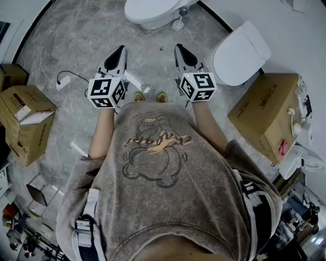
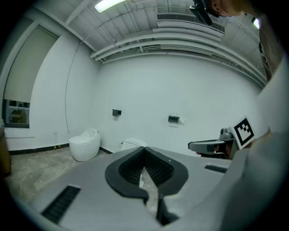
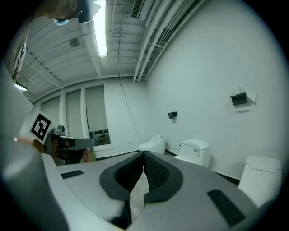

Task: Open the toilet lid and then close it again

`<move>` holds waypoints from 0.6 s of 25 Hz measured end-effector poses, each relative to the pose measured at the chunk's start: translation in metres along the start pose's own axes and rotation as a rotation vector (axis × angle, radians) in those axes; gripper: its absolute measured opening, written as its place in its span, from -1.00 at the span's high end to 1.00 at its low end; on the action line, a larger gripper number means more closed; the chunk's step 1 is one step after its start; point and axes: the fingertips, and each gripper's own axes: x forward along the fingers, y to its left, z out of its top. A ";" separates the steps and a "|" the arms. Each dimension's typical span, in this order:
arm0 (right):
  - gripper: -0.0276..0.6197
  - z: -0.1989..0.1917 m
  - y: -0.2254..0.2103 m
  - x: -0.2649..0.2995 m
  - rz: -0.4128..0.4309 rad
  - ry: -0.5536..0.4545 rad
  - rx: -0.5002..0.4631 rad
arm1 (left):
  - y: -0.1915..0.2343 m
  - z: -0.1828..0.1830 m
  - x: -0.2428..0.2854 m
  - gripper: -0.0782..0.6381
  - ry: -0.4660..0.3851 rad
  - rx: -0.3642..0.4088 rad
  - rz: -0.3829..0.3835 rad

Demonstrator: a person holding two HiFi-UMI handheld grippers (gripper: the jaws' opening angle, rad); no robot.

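The toilet (image 1: 138, 18) stands at the top edge of the head view, partly cut off by the frame. Its lid (image 1: 155, 7) looks down, a smooth white oval. As far as the cut-off view shows, its long axis lies across the picture on a slight slant, with the back end up and to the right against the wall (image 1: 285, 25) and the rounded front pointing left.

The person (image 1: 158, 168) stands just short of the toilet on the grey floor (image 1: 76, 35), holding both grippers level and pointing towards it. The left gripper (image 1: 120, 50) is just below the toilet and a little left of it. Its jaws are pressed together with nothing between them. The right gripper (image 1: 180, 48) is just below the toilet's right end, apart from it. It too is closed tight and empty. In the left gripper view the toilet (image 2: 133, 143) peeks over the closed jaws, straight ahead.

A second toilet (image 1: 239, 56) sits to the right of the first, also against the wall, lid down. Its long axis runs diagonally, with the front pointing down and left. A cardboard box (image 1: 265, 114) lies below and right of that, well away from the first toilet. A third toilet (image 2: 85, 143) stands far to the left of the first.
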 end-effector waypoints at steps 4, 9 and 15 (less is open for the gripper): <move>0.83 0.000 -0.007 0.001 0.031 -0.009 0.006 | -0.006 -0.002 0.008 0.76 0.003 -0.006 0.006; 0.83 -0.016 -0.023 0.003 0.067 0.026 -0.007 | -0.009 -0.015 0.024 0.76 0.017 -0.010 0.021; 0.83 -0.038 -0.046 0.038 0.081 0.073 0.029 | 0.002 -0.027 0.058 0.76 0.028 -0.021 0.019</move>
